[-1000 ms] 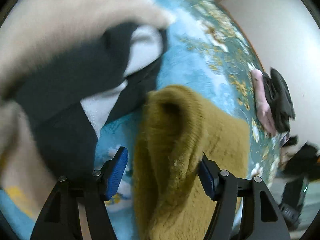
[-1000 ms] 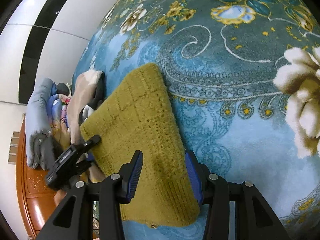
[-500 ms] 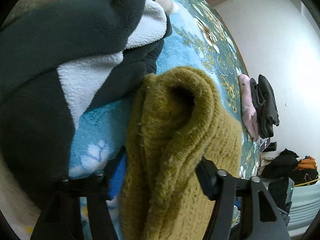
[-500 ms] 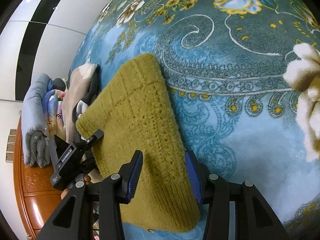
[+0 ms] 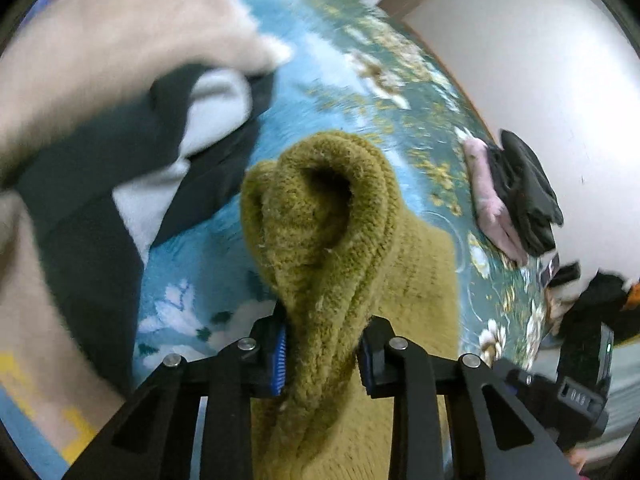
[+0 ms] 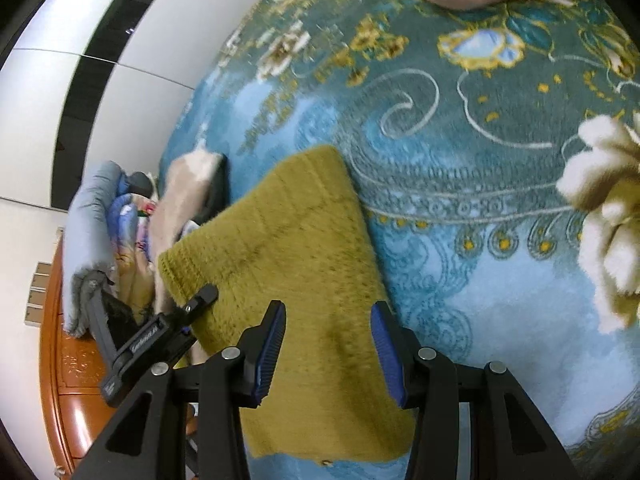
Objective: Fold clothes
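Pinching a bunched fold of the mustard-yellow knitted sweater (image 5: pixel 320 240), the left gripper (image 5: pixel 322 354) has its blue-padded fingers (image 5: pixel 279 360) pressed in on the thick wool from both sides, and the fold rises above them in a loop. The rest of the sweater spreads flat on the blue floral patterned blanket (image 5: pixel 360 92). In the right wrist view the right gripper (image 6: pixel 328 354) hovers over the sweater's flat panel (image 6: pixel 288 264) with its fingers (image 6: pixel 273 344) apart, wool showing between them; whether they touch the fabric cannot be told. To the left gripper's left lies a heap of dark grey and white fleece garment (image 5: pixel 132 172) under a blurred beige cloth (image 5: pixel 108 48). Near the blanket's far edge sit a folded pink garment (image 5: pixel 490 196) and a folded black garment (image 5: pixel 524 192), touching each other. A carved orange wooden cabinet (image 6: pixel 76 392) stands beside the blanket.
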The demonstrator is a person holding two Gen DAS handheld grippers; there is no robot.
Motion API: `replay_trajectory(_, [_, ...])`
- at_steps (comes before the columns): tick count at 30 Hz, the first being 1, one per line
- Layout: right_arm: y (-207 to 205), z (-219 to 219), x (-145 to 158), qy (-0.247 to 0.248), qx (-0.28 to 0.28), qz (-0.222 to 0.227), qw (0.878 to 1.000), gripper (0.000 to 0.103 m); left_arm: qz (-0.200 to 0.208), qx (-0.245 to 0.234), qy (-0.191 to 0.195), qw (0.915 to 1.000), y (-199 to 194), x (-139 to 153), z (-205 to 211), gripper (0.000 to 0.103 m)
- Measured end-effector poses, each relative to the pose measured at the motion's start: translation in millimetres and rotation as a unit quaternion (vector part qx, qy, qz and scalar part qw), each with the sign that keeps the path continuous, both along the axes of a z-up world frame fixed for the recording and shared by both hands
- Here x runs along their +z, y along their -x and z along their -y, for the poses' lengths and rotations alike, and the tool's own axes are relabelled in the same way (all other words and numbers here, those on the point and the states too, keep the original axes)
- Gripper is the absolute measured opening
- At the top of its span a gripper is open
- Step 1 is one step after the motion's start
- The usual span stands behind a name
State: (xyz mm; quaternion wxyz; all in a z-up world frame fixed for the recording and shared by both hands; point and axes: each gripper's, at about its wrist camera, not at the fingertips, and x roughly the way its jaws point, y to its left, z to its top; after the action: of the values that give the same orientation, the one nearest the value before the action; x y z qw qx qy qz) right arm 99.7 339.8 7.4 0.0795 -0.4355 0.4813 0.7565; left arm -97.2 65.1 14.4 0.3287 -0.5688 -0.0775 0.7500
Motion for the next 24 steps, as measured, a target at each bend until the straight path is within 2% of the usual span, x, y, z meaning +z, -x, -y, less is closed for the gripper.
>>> replay_trajectory(5, [-14,-8,23,0.006,-0.013,-0.055,0.998,0.048,-0.05,-0.041,0.014,0.9978,-23,54,-34,0.028])
replay_trajectory(11, [-42,-30,55,0.013,-0.051,-0.134,0.99,0.048,-0.098,-0.095,0.019,0.9905,-56,109,-92,0.027])
replay_trajectory(18, [-77,-63,77,0.022,-0.107,-0.202,0.973,0.051,-0.125,-0.125,-0.012,0.9843,-83,160,-157,0.026])
replay_trajectory(21, [-87,-75,83,0.019,-0.126,-0.217,0.968,0.051,-0.116,-0.098,-0.047,0.9873,-82,178,-169,0.026])
replay_trajectory(24, [-95,-83,83,0.025,-0.139,-0.223,0.965,0.051,-0.059,-0.006,-0.135,0.9891,-60,184,-144,0.026])
